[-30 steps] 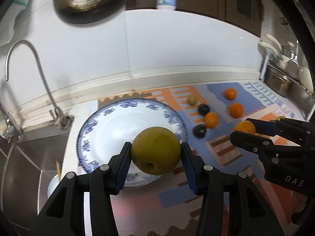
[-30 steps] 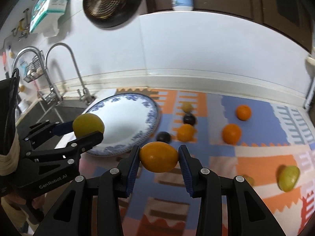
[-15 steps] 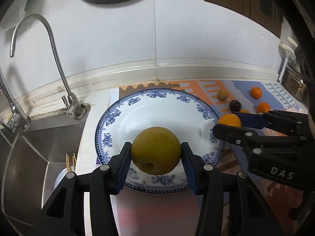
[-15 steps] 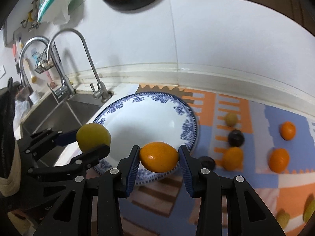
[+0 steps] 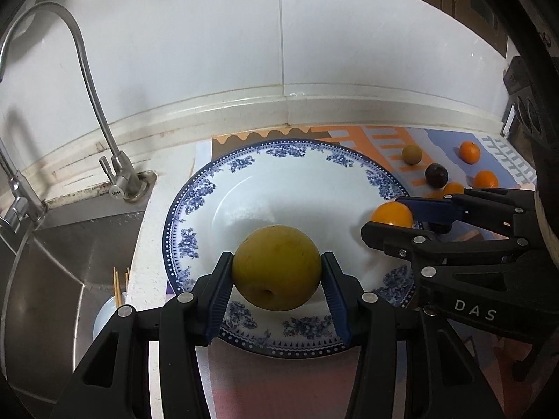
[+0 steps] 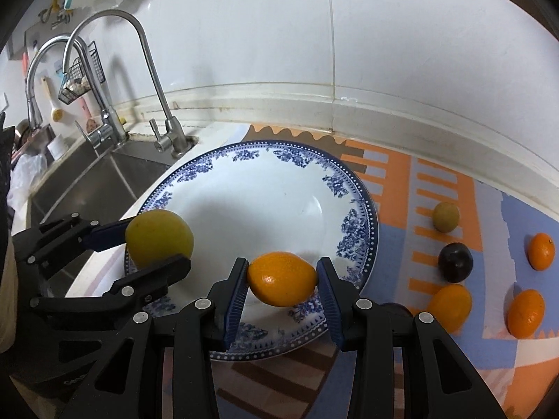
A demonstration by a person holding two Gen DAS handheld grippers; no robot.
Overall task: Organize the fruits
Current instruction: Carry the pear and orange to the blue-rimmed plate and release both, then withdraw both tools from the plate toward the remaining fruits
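Note:
My left gripper (image 5: pixel 276 281) is shut on a yellow-brown pear (image 5: pixel 276 268), held just above the near part of a blue-and-white plate (image 5: pixel 223 174). My right gripper (image 6: pixel 282 281) is shut on an orange (image 6: pixel 282 278) over the plate's (image 6: pixel 356 195) near right rim. In the left wrist view the right gripper (image 5: pixel 386 216) and its orange (image 5: pixel 391 213) sit over the plate's right edge. In the right wrist view the left gripper (image 6: pixel 153 241) with the pear (image 6: pixel 159 237) is over the plate's left edge. The plate's inside is bare.
Loose fruit lies on the patterned mat (image 6: pixel 394 174) right of the plate: three oranges (image 6: pixel 525 312), a dark plum (image 6: pixel 455 262) and a small greenish fruit (image 6: pixel 445 217). A faucet (image 5: pixel 104 132) and steel sink (image 5: pixel 52 262) are left of the plate. White tiled wall stands behind.
Both grippers moved left and down with their fruit, from over the mat to just above the plate. The loose fruit has slid to the right of both views.

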